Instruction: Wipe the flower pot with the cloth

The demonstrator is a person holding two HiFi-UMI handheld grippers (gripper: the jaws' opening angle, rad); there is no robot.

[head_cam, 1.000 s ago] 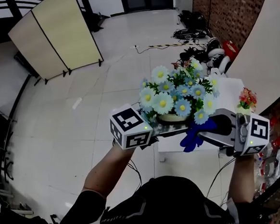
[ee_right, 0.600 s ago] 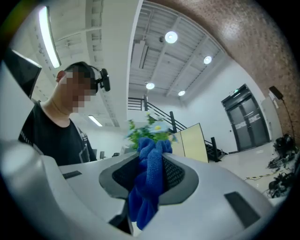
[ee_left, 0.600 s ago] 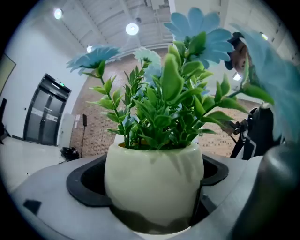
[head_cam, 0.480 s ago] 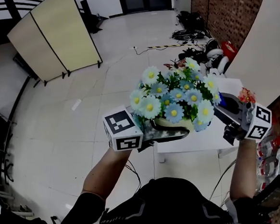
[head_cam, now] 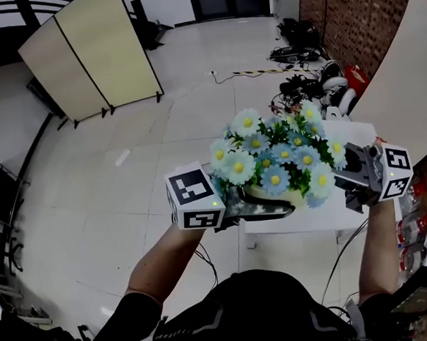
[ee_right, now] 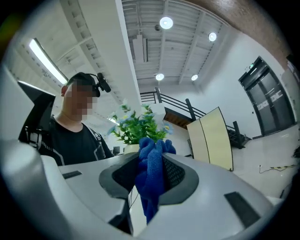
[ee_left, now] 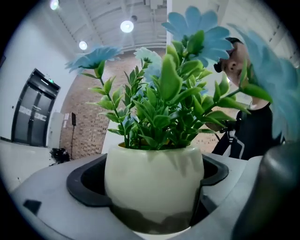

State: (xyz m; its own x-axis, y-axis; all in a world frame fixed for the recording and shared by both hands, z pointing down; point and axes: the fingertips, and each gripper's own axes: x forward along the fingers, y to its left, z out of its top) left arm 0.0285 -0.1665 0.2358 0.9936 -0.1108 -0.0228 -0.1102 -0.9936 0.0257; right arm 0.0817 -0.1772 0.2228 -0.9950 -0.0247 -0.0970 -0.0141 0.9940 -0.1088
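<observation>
A cream flower pot [head_cam: 273, 194] full of blue and white daisies [head_cam: 275, 154] is held up in the air above a white table. My left gripper [head_cam: 264, 208] is shut on the pot, its jaws on either side of the rounded body [ee_left: 153, 180]. My right gripper [head_cam: 346, 178] sits just right of the flowers, level with them. It is shut on a bunched blue cloth [ee_right: 151, 185], which points toward the pot [ee_right: 131, 149] a short way off. In the head view the flowers hide the cloth.
The white table [head_cam: 306, 221] stands below the pot. A brick wall and a leaning white board [head_cam: 404, 63] are on the right. Cables and gear [head_cam: 299, 49] lie on the tiled floor behind, with a beige folding screen [head_cam: 86, 51] far left.
The right gripper has swung with the cloth from under the pot's front up to the right side of the flowers. The left gripper has kept the pot raised, shifting slightly.
</observation>
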